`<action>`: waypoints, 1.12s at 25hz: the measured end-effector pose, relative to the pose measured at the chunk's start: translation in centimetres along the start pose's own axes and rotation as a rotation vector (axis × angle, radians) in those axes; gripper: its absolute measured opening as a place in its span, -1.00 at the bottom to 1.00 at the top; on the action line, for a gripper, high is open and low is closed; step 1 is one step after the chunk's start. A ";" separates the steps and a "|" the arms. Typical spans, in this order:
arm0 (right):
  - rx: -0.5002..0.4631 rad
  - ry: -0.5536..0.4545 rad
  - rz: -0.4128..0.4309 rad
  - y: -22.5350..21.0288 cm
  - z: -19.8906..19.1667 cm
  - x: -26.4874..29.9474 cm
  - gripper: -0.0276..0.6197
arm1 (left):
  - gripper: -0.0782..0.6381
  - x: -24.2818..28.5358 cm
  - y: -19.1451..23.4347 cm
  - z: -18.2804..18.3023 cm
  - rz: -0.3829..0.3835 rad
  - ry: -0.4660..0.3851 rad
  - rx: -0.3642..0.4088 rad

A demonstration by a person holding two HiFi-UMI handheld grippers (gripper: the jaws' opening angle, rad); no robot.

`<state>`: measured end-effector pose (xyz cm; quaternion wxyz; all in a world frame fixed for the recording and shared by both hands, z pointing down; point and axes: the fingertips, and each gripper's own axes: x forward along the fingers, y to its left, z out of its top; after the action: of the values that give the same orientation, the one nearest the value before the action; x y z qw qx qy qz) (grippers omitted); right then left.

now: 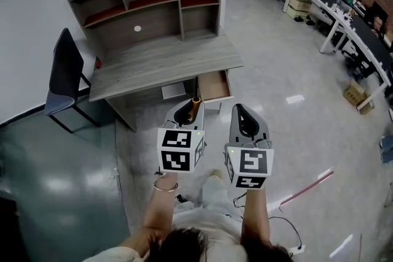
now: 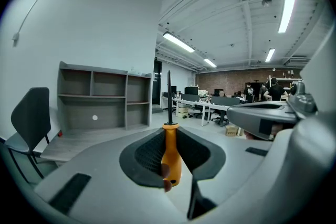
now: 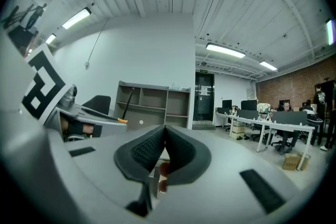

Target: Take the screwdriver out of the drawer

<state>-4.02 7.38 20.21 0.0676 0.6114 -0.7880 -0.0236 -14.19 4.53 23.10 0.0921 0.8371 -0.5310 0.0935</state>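
The screwdriver [image 1: 196,108] has an orange handle and a thin black shaft. My left gripper [image 1: 187,105] is shut on the handle, and in the left gripper view the screwdriver [image 2: 170,157] stands upright between the dark pads with its shaft pointing up. It hangs in the air in front of the desk, apart from the open wooden drawer [image 1: 215,86]. My right gripper [image 1: 245,113] is beside it on the right, also in the air. Its pads [image 3: 152,152] meet at the tips with nothing between them. In the right gripper view the screwdriver [image 3: 126,105] shows at the left.
A grey desk [image 1: 159,64] with a shelf unit [image 1: 147,3] on it stands against the wall. A dark chair [image 1: 64,80] is at its left. Office desks [image 1: 344,15] with people run along the far right. A cardboard box [image 1: 356,95] sits on the floor.
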 end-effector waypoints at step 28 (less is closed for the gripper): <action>-0.032 -0.055 0.024 4.1 1.9 -9.2 -0.83 | -0.56 -11.8 -2.5 1.6 0.008 -0.193 0.066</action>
<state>-5.97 17.26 18.12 0.0559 0.5999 -0.7964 -0.0525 -16.79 15.43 18.44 0.0124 0.8429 -0.5372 0.0302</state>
